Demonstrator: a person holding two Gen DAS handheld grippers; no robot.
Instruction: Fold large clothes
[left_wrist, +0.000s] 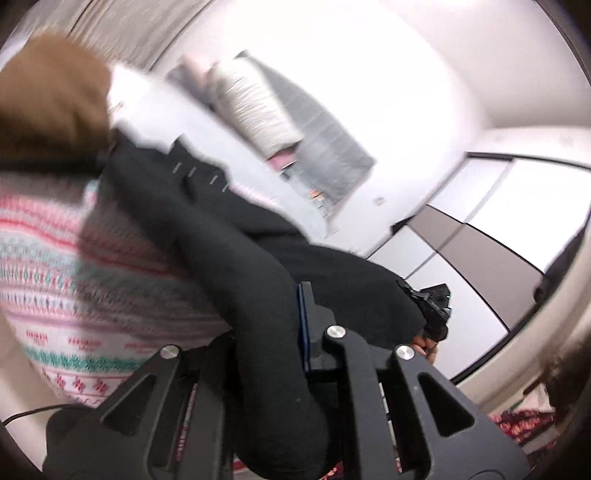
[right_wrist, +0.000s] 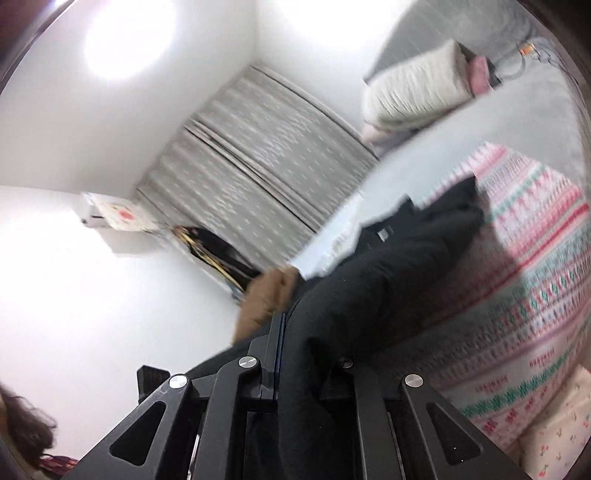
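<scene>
Grippers both clamped on black garment (left_wrist: 236, 236): left gripper (left_wrist: 291, 325), right gripper (right_wrist: 291, 325), lifted above patterned pink bedspread (right_wrist: 535, 295).

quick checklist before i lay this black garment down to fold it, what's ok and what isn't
1. Left gripper shut on the black garment: ok, cloth runs between its fingers.
2. Right gripper shut on the same garment: ok, cloth is bunched between its fingers.
3. Garment hanging flat and unbunched between the grippers: not ok, it looks twisted and folded on itself.
4. Patterned blanket free to take the garment: cannot tell, only part shows.
5. Brown item lying off the garment: cannot tell, it lies right beside it.
6. Sharp view: not ok, both pictures are blurred.
</scene>
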